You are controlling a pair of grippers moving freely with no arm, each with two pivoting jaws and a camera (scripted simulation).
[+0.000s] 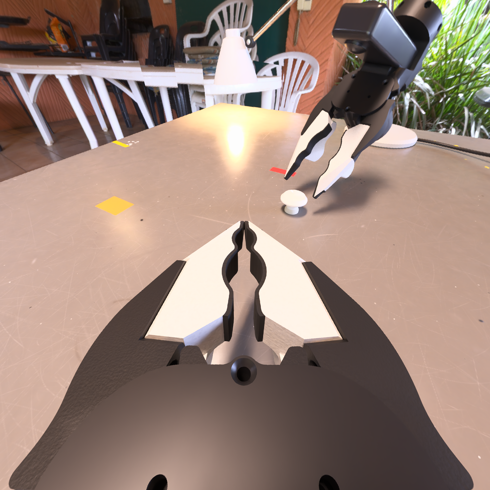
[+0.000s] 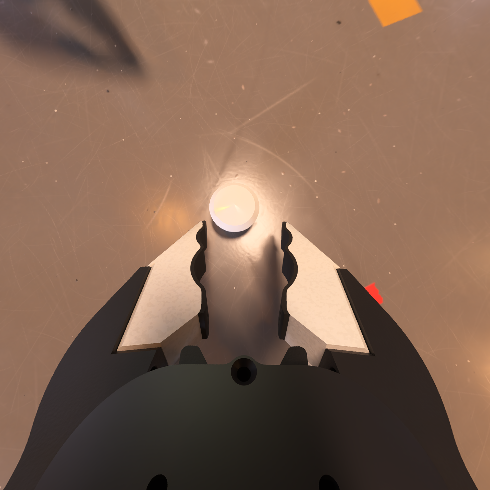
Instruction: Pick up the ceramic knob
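Note:
The ceramic knob (image 1: 293,201) is small, white and mushroom-shaped. It stands upright on the grey-brown table (image 1: 185,172). In the right wrist view I see its round top (image 2: 233,208) from above, just beyond my fingertips and a little left of centre. My right gripper (image 2: 243,225) is open and empty; it hangs tilted above and just behind the knob, as the left wrist view shows (image 1: 301,187). My left gripper (image 1: 244,222) is shut and empty, low over the table, with the knob ahead to its right.
A white desk lamp's shade (image 1: 234,59) hangs over the far table; its round base (image 1: 395,139) stands behind the right gripper. A yellow square (image 1: 114,205), a red strip (image 1: 278,170) and a yellow strip (image 1: 119,143) mark the table. White chairs and tables stand beyond the far edge.

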